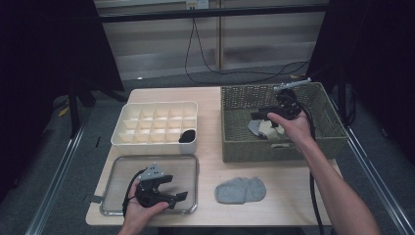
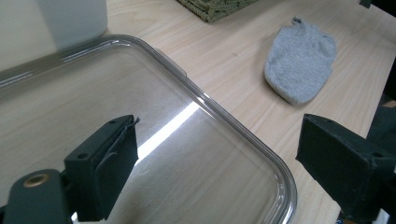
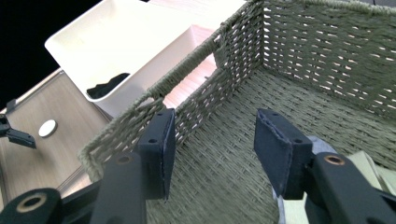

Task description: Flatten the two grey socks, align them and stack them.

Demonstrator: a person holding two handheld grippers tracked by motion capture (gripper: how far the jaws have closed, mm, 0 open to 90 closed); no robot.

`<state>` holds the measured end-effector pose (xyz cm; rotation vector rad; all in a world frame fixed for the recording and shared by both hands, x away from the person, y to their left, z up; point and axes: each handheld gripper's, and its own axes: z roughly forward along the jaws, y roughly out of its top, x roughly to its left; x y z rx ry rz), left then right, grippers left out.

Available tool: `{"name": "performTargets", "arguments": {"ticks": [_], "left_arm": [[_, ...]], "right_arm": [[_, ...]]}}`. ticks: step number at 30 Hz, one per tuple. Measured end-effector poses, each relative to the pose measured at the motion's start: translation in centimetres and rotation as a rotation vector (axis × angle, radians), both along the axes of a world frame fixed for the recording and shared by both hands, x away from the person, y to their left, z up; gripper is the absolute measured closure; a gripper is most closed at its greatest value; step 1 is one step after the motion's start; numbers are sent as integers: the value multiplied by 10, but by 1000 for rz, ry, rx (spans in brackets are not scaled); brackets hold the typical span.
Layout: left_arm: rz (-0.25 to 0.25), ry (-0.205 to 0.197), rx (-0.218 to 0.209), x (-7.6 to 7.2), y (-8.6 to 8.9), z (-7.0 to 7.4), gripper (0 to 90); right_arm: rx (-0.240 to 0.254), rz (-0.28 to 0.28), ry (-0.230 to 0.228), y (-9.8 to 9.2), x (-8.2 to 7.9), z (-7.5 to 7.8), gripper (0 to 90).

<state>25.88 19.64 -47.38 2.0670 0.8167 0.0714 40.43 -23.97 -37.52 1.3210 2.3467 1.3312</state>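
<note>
My left gripper [image 1: 177, 198] [image 2: 215, 163] rests low over the front right corner of a clear plastic lid [image 1: 117, 164] [image 2: 233, 123], jaws open and nothing between them. To its right a grey sock [image 1: 240, 190] [image 2: 301, 63] lies flat on the table. My right gripper [image 1: 262, 116] [image 3: 212, 149] hangs inside the green woven basket [image 1: 274, 149] [image 3: 327, 56], near its left wall, jaws open with nothing between them. Grey and pale socks [image 1: 266, 128] [image 3: 369, 163] lie on the basket floor just beside the right jaw.
A white divided organiser box [image 1: 154, 125] [image 3: 126, 42] stands behind the lid, with a rolled black sock [image 1: 188, 135] [image 3: 108, 85] in its front right compartment. Cables trail across the floor beyond the table's far edge.
</note>
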Motion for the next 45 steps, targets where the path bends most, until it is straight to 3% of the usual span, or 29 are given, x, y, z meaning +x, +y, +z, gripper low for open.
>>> {"name": "performTargets", "arguments": {"ticks": [8,10,11,16,17,20,26,31,34,38,43,44,45], "left_arm": [[7,-5,-1,1,3,0,134],[5,1,1,1,2,0,134],[1,1,1,0,2,0,134],[1,3,-4,1,2,0,134],[1,17,-20,1,3,0,133],[7,10,-31,1,4,0,132],[2,3,-27,2,4,0,131],[3,1,-23,2,3,0,131],[1,1,-15,3,3,0,130],[14,3,-22,3,2,0,130],[13,-5,-13,6,0,0,130],[18,-8,-10,5,-1,0,130],[16,-11,-3,5,-1,0,130]], "right_arm": [[-52,-5,42,2,25,-8,501],[-76,-5,66,4,34,-13,471],[-122,-9,75,7,41,-19,470],[-159,-1,120,11,56,-31,485],[-177,-10,167,12,64,-38,504],[-194,-16,196,14,72,-46,523],[-223,-41,226,19,81,-62,543],[-314,-51,286,20,90,-75,531],[-335,-64,292,19,92,-78,533],[-364,-81,346,18,94,-87,540],[-391,-71,350,20,94,-90,564],[-433,-60,390,22,94,-95,580],[-444,-52,400,23,94,-96,577]]}}
